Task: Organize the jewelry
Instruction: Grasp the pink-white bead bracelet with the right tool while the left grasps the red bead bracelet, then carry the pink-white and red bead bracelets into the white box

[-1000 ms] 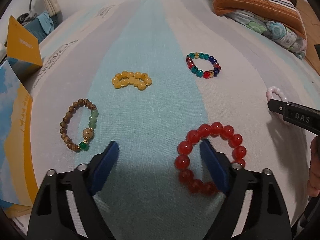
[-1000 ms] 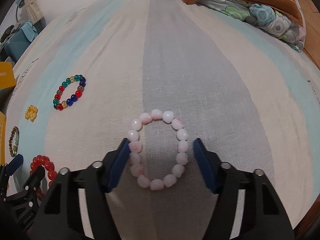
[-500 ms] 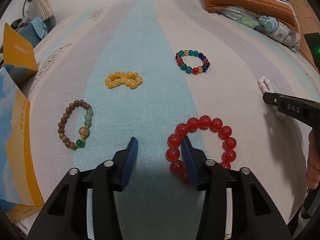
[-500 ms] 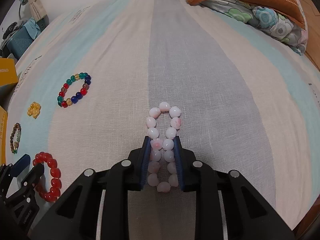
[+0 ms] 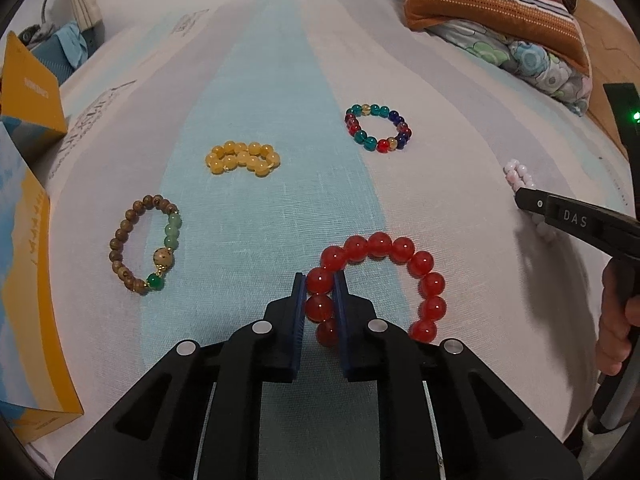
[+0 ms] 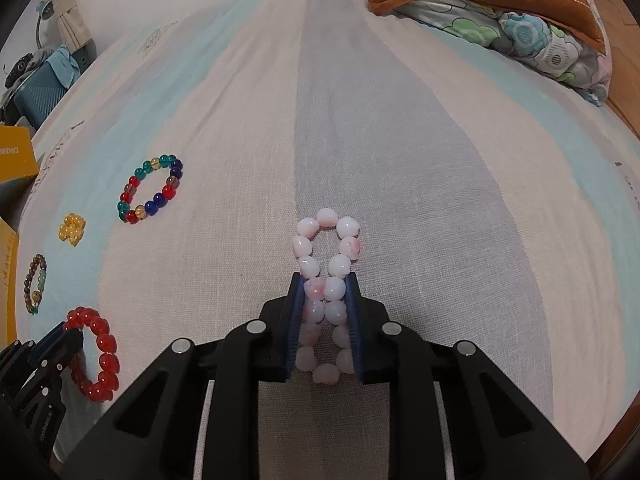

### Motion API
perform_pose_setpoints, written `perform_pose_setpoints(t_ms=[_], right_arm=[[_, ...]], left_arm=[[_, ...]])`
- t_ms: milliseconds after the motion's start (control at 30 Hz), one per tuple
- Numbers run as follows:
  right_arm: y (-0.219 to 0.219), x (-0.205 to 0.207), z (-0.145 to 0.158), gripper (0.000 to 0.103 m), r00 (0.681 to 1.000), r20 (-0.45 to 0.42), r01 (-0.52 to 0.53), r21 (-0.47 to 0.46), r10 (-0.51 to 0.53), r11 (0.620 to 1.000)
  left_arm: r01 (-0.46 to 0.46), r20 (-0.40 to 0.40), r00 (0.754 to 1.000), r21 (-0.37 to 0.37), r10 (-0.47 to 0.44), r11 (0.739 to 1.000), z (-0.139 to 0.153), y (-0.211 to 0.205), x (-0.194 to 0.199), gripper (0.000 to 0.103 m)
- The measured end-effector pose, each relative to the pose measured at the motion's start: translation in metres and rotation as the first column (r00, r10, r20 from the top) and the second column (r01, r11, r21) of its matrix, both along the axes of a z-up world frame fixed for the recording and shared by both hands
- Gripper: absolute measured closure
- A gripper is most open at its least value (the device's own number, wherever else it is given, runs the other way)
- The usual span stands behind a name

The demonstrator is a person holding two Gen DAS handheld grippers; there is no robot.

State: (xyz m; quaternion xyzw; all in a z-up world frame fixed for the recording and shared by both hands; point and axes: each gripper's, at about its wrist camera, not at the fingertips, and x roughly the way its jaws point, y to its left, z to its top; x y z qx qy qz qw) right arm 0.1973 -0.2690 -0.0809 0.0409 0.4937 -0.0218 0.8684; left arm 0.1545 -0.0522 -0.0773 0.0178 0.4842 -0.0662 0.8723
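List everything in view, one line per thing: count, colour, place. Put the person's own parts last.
red bracelet: 1, red, near centre of the bed, one side clamped.
pink bracelet: 1, pale pink, on the grey stripe, squeezed flat.
multicolour bracelet: 1, teal, blue, red and amber, farther back.
yellow bracelet: 1, yellow, on the blue stripe, folded.
wooden bracelet: 1, brown with green beads, left side.
bedsheet: 1, striped blue, grey and cream.
pillows: stacked, striped orange and floral, far right.
boxes: yellow and blue, left edge.
left gripper: 1, black with blue pads.
right gripper: 1, black with blue pads.
hand: 1, right edge.
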Motion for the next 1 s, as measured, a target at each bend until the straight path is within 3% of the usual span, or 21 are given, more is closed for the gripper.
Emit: perform_pose_setpoints(t_ms=[1000], right_arm=[[-0.004, -0.021, 0.033, 0.083, 0.996, 0.095, -0.002, 0.034, -0.001, 0.999]], left_arm=[[0.017, 0.040, 0.999, -0.067, -0.015, 0.998, 0.047, 0.002, -0.017, 0.090]])
